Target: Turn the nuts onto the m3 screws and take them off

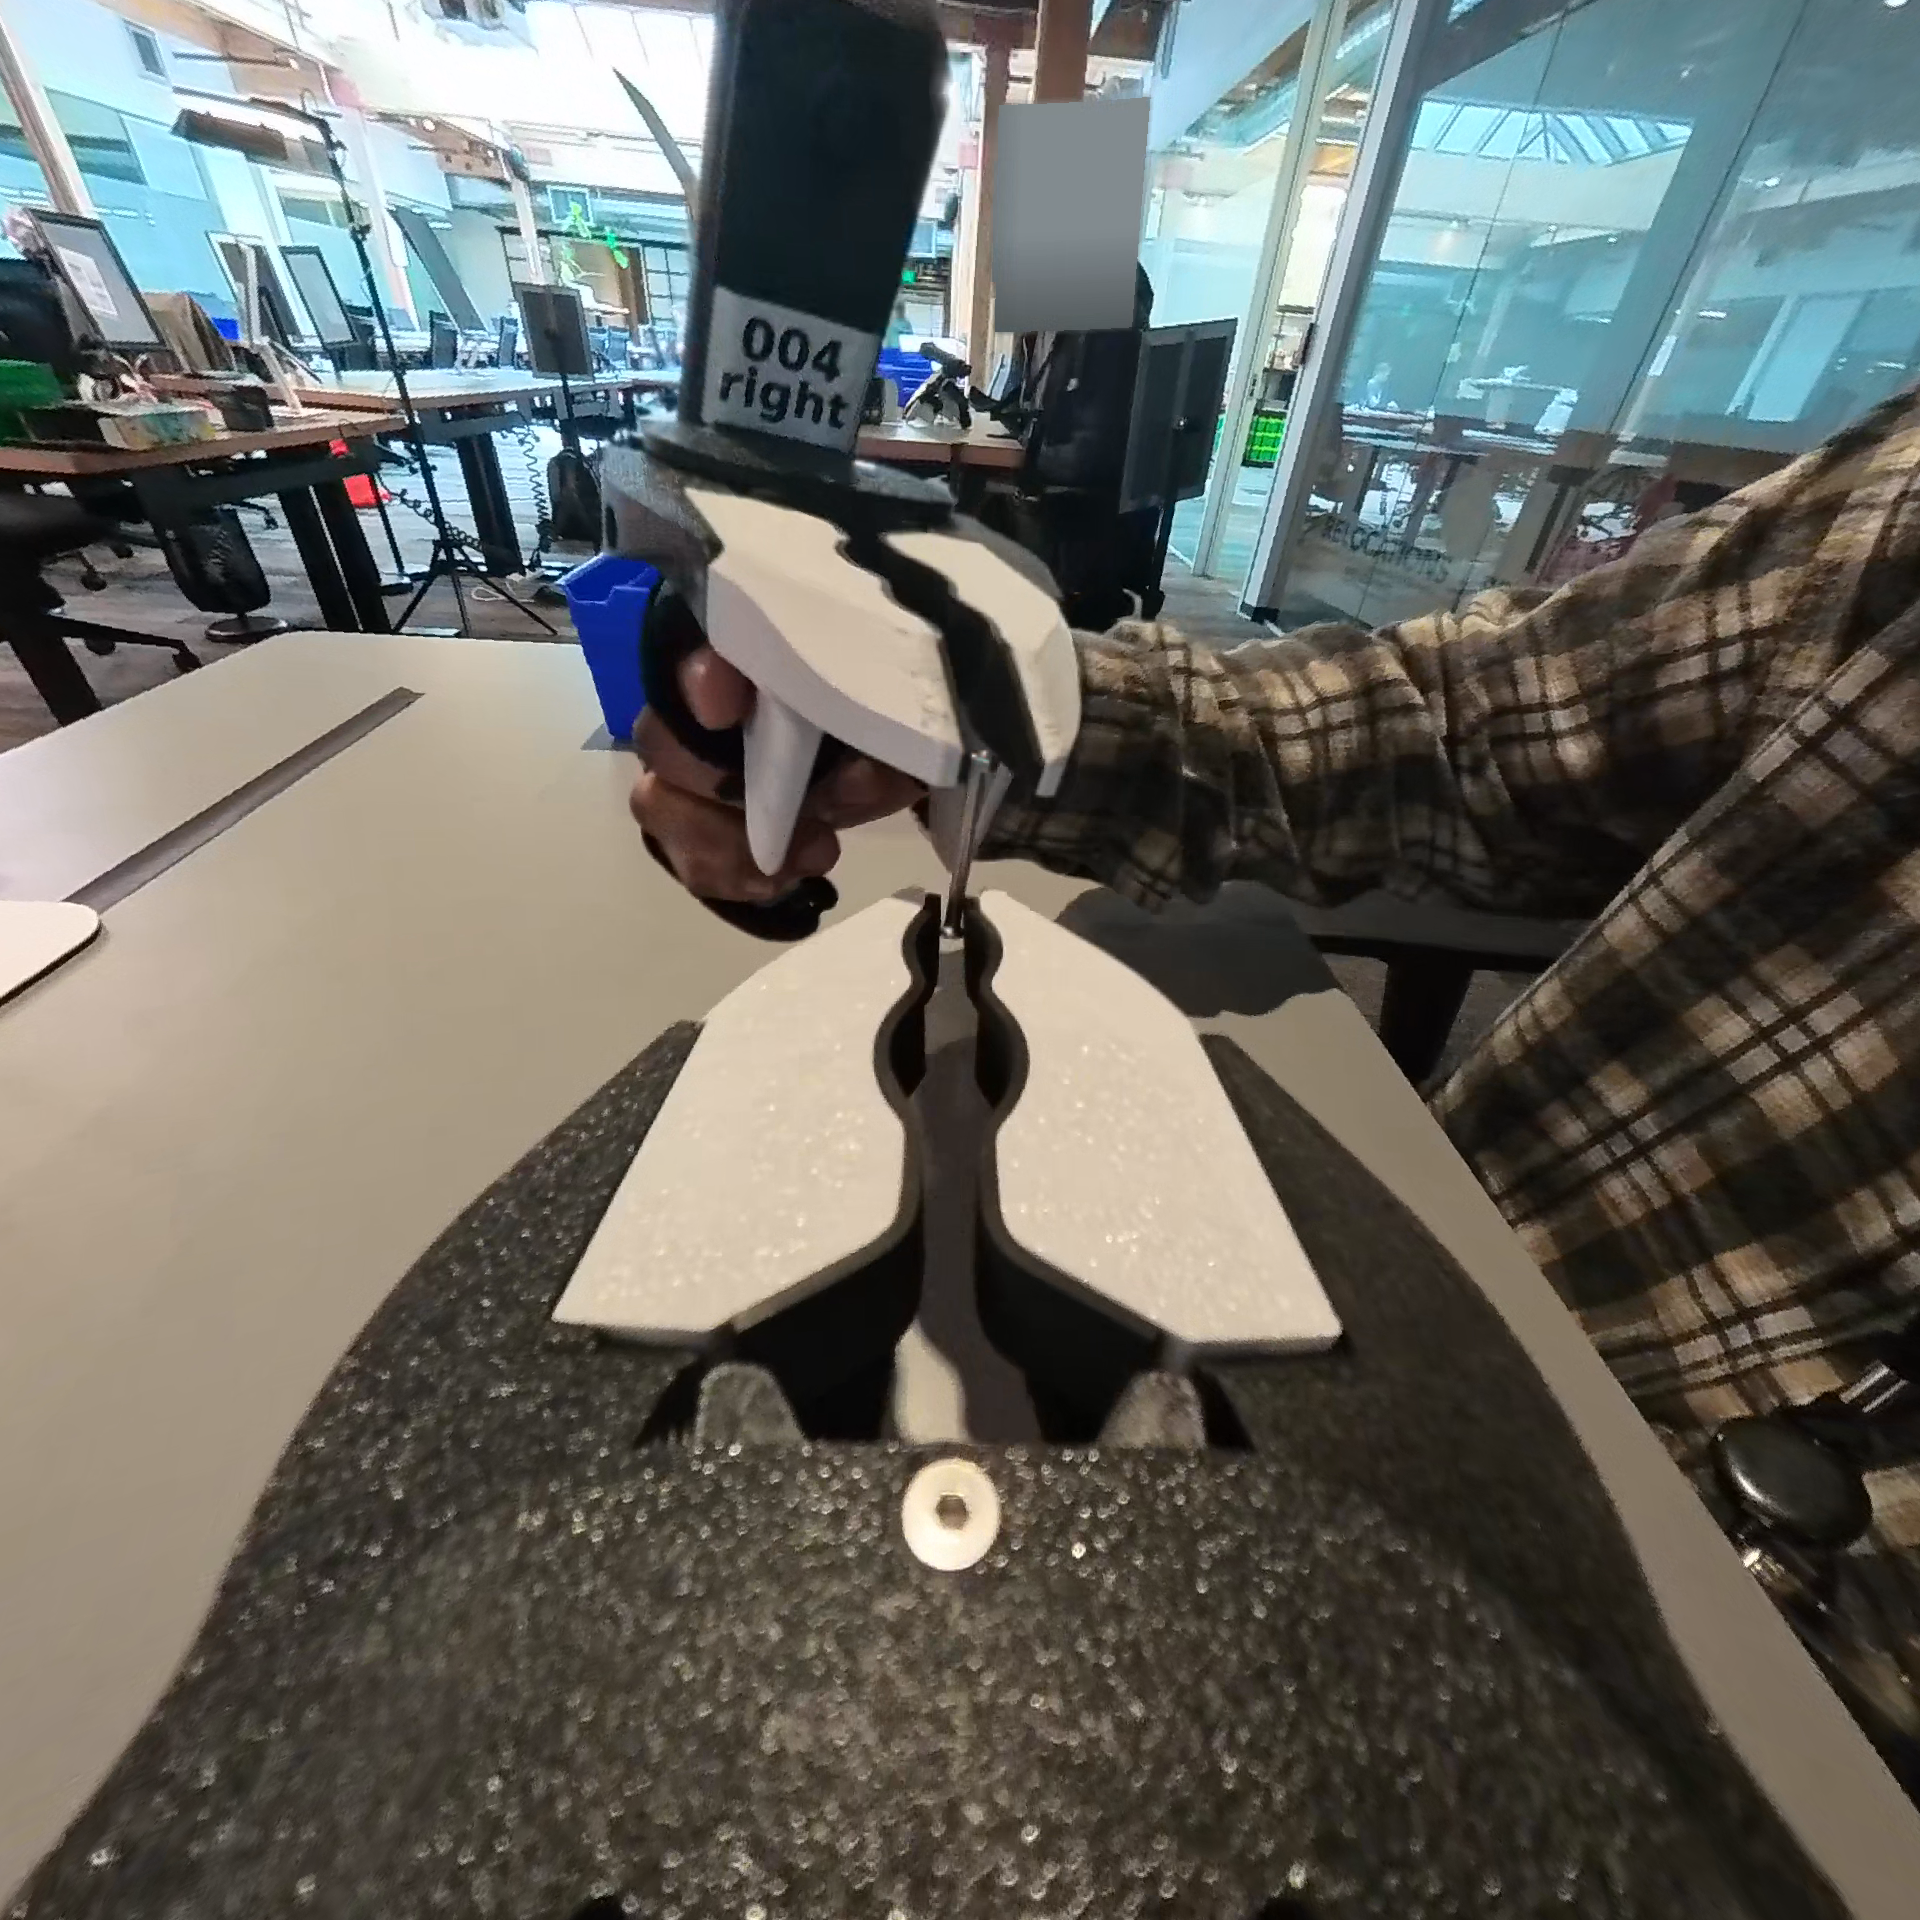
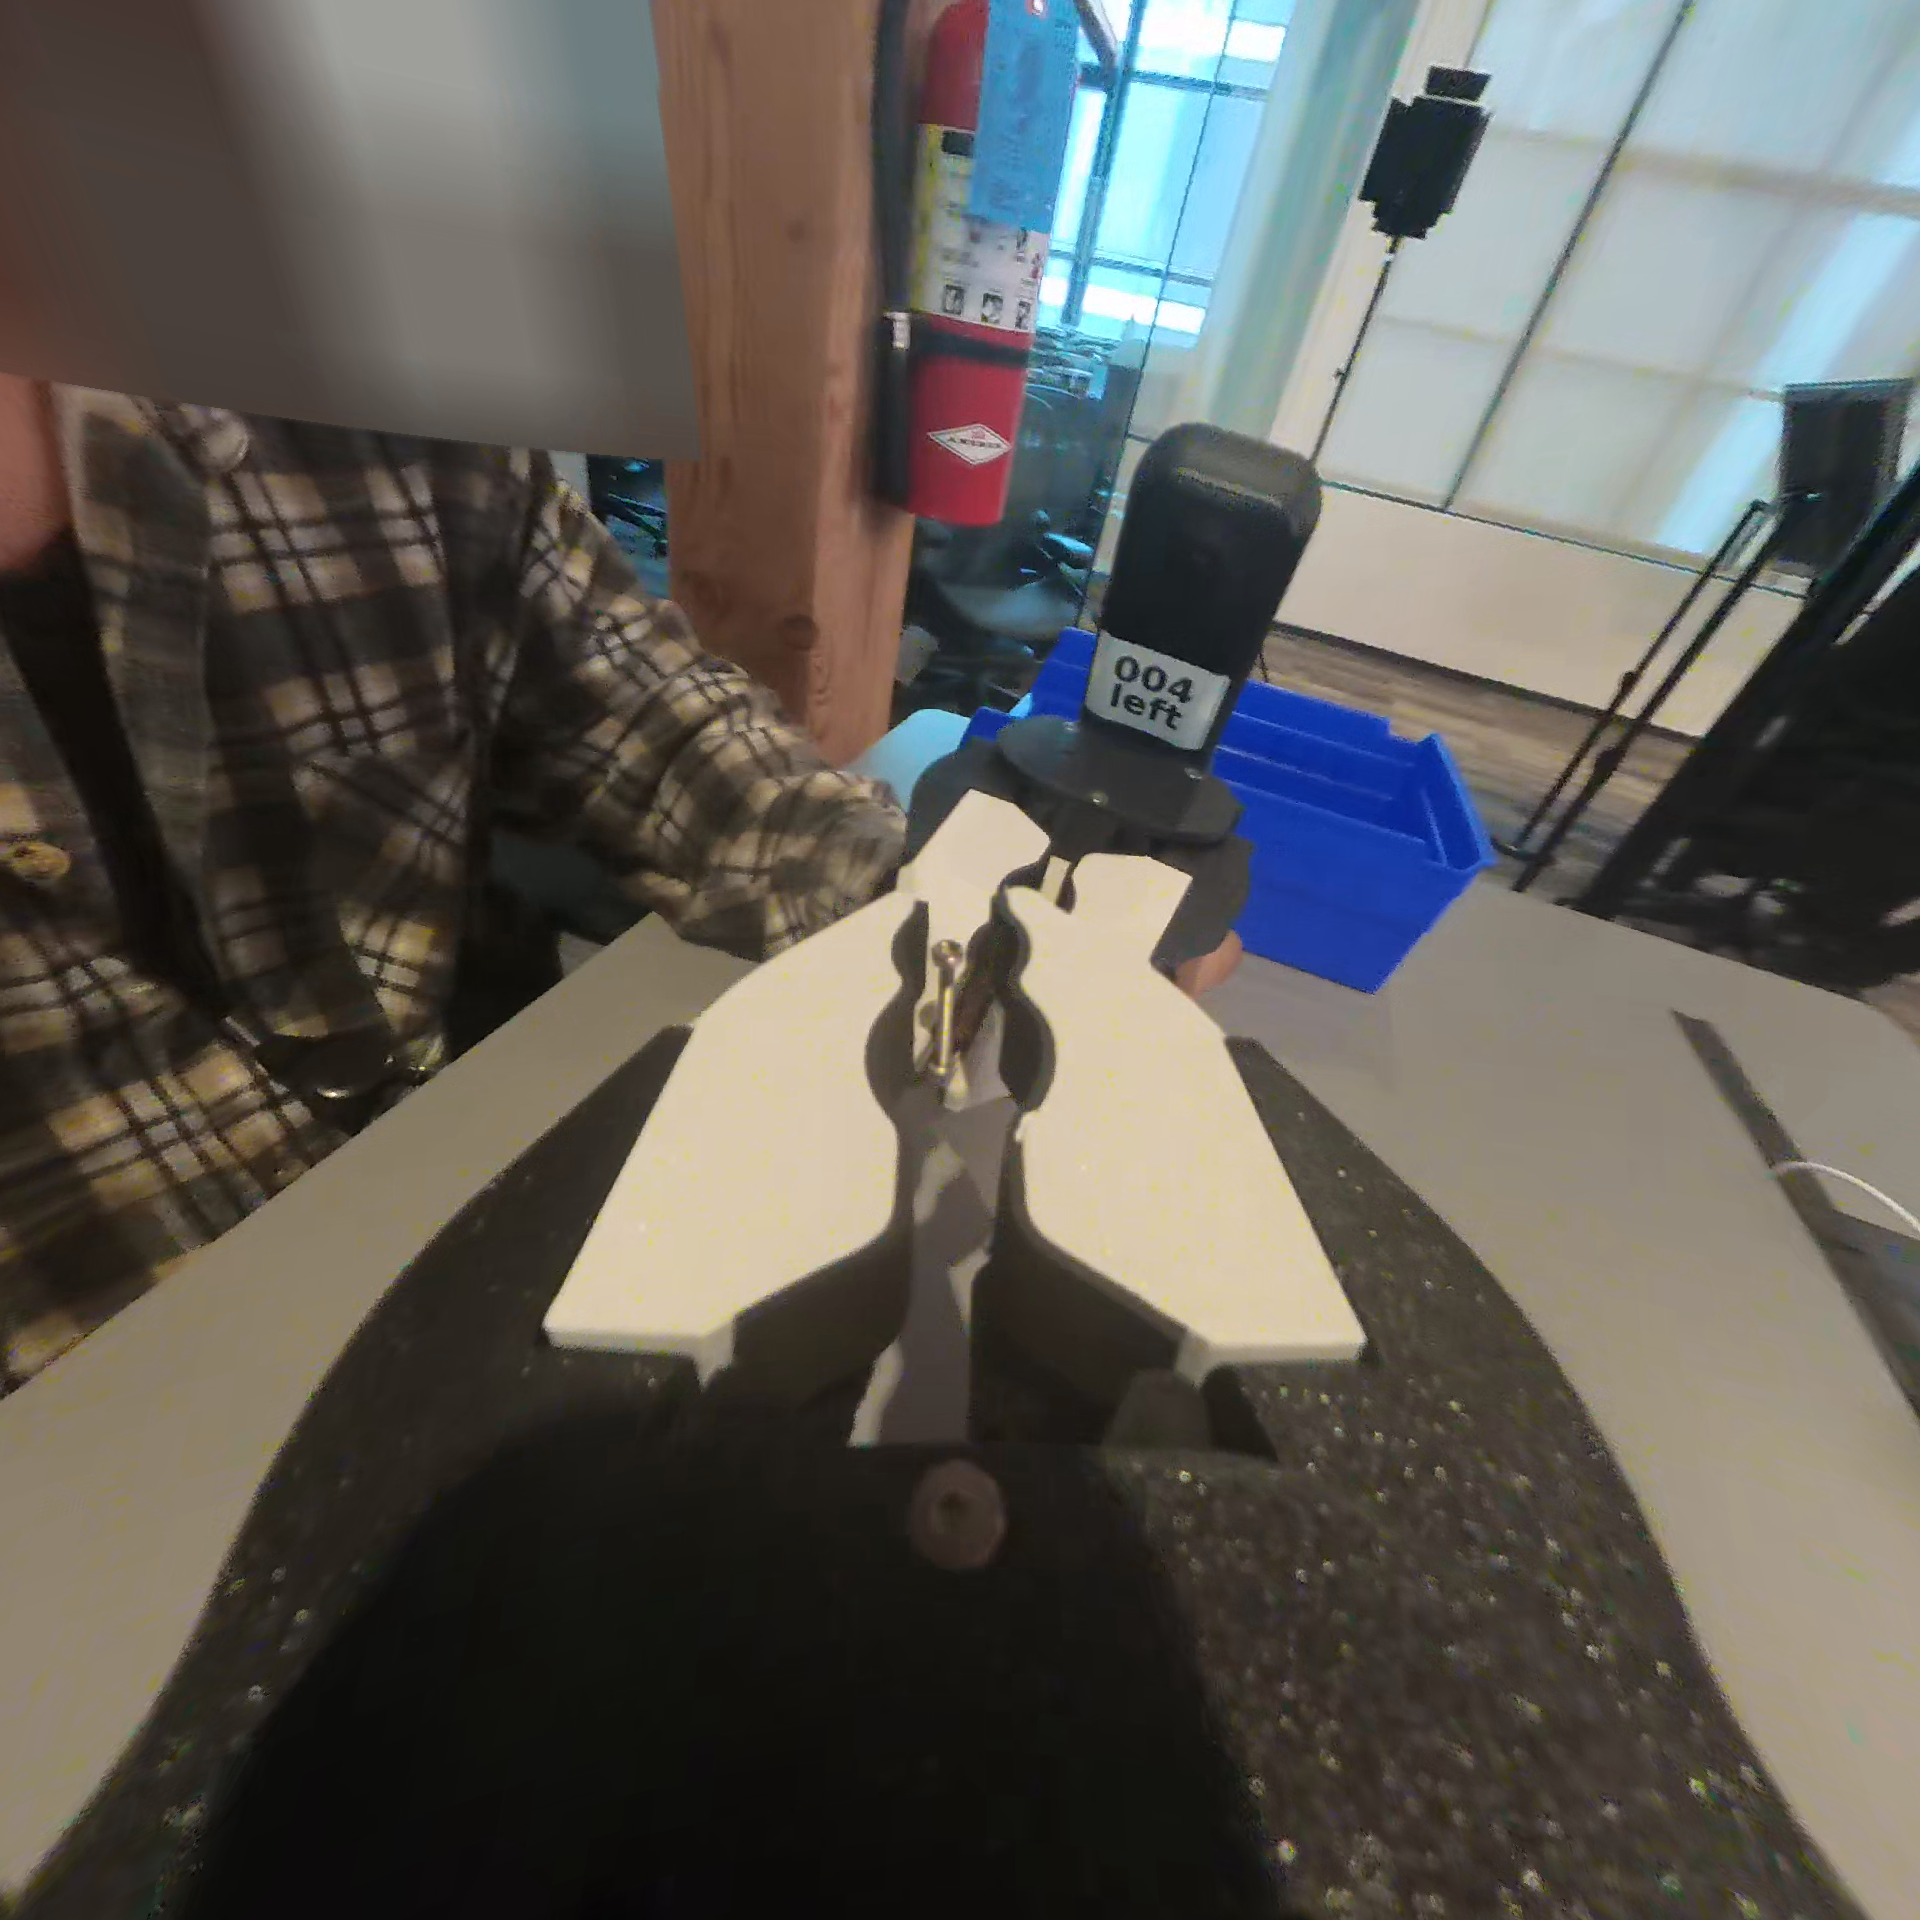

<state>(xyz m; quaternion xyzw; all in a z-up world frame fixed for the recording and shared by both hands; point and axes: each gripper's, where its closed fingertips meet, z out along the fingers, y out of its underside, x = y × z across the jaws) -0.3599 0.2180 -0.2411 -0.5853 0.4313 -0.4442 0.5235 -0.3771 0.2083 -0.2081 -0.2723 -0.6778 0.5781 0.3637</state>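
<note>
A thin silver m3 screw spans between the two grippers above the grey table. My left gripper is shut on its lower end, which looks like the head. My right gripper points down from above, shut on the screw's upper end. A small silver piece there looks like a nut. In the right wrist view the screw lies in the gap of my right gripper, head away from the camera, with a small bump like a nut on its shaft. The left gripper meets it from beyond.
A blue bin stands on the table behind the left gripper; it also shows in the left wrist view. A person's plaid sleeve reaches in from the right. A dark slot runs along the table. A white cable lies at the right. Left and right tips are no more than a few centimetres apart.
</note>
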